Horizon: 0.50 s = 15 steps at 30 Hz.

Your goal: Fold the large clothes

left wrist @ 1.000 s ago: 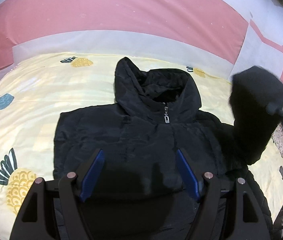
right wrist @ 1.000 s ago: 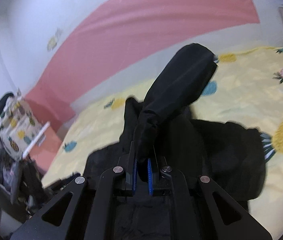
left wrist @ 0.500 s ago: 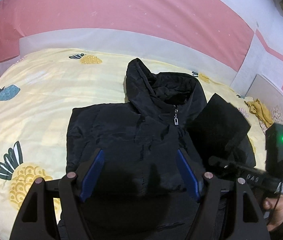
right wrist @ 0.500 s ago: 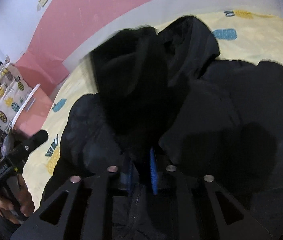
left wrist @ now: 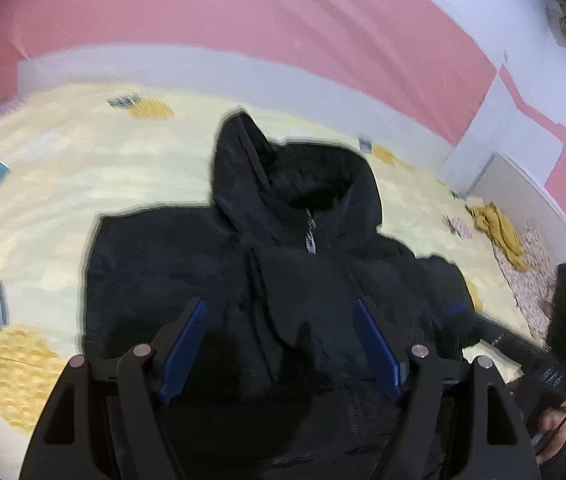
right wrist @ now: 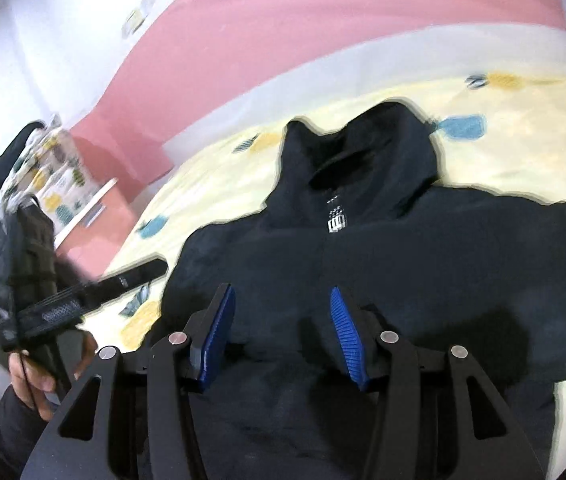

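A black hooded jacket [left wrist: 267, 280] is seen laid front-up on a yellow bedsheet [left wrist: 63, 168] printed with pineapples, its hood [left wrist: 283, 176] pointing toward the far side, where a pink and white wall [left wrist: 243, 20] rises behind the bed. The zip is closed up to the collar, and a silver zipper pull [left wrist: 310, 236] is visible just below the hood opening. In the left wrist view both sleeves appear folded inward over the chest, one dark panel [left wrist: 307, 288] lying across the middle of the front; the frames are blurred, so the exact edges of the folds cannot be made out. The left gripper [left wrist: 279, 344] is held above the near part of the jacket with its blue-padded fingers [left wrist: 185, 344] spread wide apart and nothing between them. The right gripper [right wrist: 279, 336] is likewise held over the near middle of the jacket, its ribbed blue pads [right wrist: 343, 336] parted, though less widely, and no cloth is pinched. Whether either gripper touches the fabric cannot be told. In the right wrist view the left gripper's body [right wrist: 83, 296] is seen at the left, grasped by the person's left hand [right wrist: 43, 372], with a pineapple-patterned pillow [right wrist: 55, 184] beyond it at the far left. In the left wrist view a mustard-yellow cloth [left wrist: 499, 228] lies on the sheet at the far right, well apart from the jacket, and the right gripper's body [left wrist: 531, 352] shows at the right edge.
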Tool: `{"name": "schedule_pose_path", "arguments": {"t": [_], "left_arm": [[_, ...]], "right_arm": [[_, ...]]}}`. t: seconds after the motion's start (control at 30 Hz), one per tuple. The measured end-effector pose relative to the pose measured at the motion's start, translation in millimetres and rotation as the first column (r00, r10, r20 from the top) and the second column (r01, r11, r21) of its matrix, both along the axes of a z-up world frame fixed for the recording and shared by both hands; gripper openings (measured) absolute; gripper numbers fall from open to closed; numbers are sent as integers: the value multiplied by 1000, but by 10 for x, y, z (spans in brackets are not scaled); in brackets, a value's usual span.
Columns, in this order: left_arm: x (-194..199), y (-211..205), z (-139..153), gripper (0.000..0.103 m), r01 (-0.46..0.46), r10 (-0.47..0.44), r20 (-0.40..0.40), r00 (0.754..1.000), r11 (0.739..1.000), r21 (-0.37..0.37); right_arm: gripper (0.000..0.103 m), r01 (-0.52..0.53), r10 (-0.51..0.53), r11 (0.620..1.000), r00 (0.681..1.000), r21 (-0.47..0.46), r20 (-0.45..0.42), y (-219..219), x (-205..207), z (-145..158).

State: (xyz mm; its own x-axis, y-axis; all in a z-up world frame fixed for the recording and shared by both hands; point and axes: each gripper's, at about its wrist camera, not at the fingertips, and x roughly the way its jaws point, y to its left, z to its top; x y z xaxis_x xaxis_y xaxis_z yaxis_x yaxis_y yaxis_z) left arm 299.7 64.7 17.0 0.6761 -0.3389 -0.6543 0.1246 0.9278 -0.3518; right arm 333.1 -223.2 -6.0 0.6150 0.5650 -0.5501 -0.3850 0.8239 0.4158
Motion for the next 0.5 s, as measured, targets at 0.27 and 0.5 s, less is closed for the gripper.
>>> {"name": "schedule_pose_path", "arguments": {"t": [0.27,0.5], "left_arm": [[333,-391,-528,42,54,-53,-116,992,998,10],[240,-372,-513,19,12,-5,-63,998,995,98]], "right_arm": [[51,296,-292,947,955,-128,47,-1080,169,58],[27,276,-285,924,959,-265,4,-1027,337,-390]]}}
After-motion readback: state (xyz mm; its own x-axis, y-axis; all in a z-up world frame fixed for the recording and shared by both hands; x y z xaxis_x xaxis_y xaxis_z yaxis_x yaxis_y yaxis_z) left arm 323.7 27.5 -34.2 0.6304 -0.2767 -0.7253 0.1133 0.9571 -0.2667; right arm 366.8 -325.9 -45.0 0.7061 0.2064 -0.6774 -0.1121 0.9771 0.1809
